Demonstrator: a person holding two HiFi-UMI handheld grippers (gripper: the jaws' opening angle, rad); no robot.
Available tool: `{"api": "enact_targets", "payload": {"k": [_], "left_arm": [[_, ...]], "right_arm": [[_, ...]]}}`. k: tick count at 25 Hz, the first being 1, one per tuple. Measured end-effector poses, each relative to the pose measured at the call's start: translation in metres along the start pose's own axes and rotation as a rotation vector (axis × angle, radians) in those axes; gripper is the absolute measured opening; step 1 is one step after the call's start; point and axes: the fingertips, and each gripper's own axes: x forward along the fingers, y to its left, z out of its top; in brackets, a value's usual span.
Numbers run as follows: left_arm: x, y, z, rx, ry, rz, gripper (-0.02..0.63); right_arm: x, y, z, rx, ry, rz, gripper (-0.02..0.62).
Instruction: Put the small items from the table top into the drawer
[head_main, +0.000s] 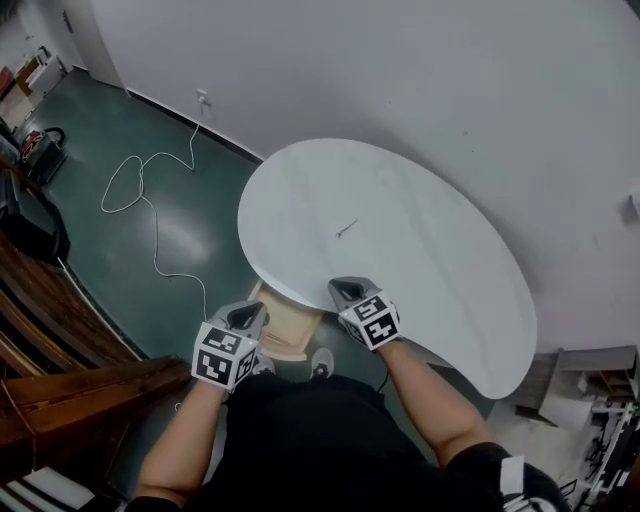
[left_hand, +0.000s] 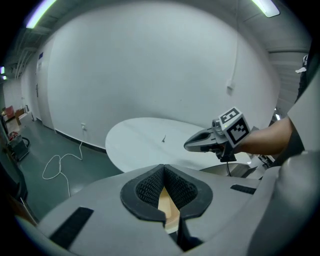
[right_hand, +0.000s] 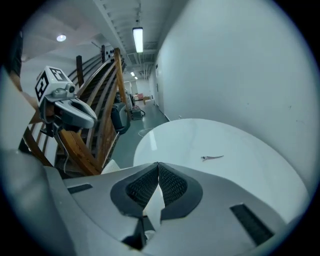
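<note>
Small dark slender item (head_main: 346, 229) lies alone near the middle of the white kidney-shaped surface (head_main: 440, 270), well apart from both grippers. A wooden drawer (head_main: 287, 327) stands pulled out under the surface's near edge. The left gripper (head_main: 250, 316) hangs over the drawer, jaws closed with nothing between them. The right gripper (head_main: 345, 291) sits over the near edge, jaws likewise together and empty. A white cable (head_main: 148, 205) trails across the green floor (head_main: 190, 240).

Left claw (left_hand: 163, 166) closed above the wooden drawer (left_hand: 168, 209).
</note>
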Motion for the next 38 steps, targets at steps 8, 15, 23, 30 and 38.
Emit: {"api": "enact_targets", "payload": {"k": [8, 15, 23, 30, 38], "left_arm": [[-0.001, 0.01, -0.007, -0.034, 0.022, 0.069, 0.014], [-0.006, 0.014, -0.004, -0.081, 0.006, 0.122, 0.014], [-0.012, 0.019, -0.009, -0.136, 0.009, 0.188, 0.014], [-0.021, 0.023, -0.014, -0.181, -0.001, 0.227, 0.014], [-0.028, 0.027, -0.019, -0.199, -0.005, 0.243, 0.014]], "right_arm": [[0.026, -0.085, -0.011, -0.171, 0.1, -0.095, 0.009], [0.056, -0.123, -0.011, -0.419, 0.201, -0.065, 0.025], [0.096, -0.144, -0.014, -0.798, 0.321, 0.001, 0.044], [0.11, -0.158, -0.02, -0.987, 0.41, 0.061, 0.054], [0.114, -0.153, -0.026, -1.086, 0.479, 0.169, 0.043]]}}
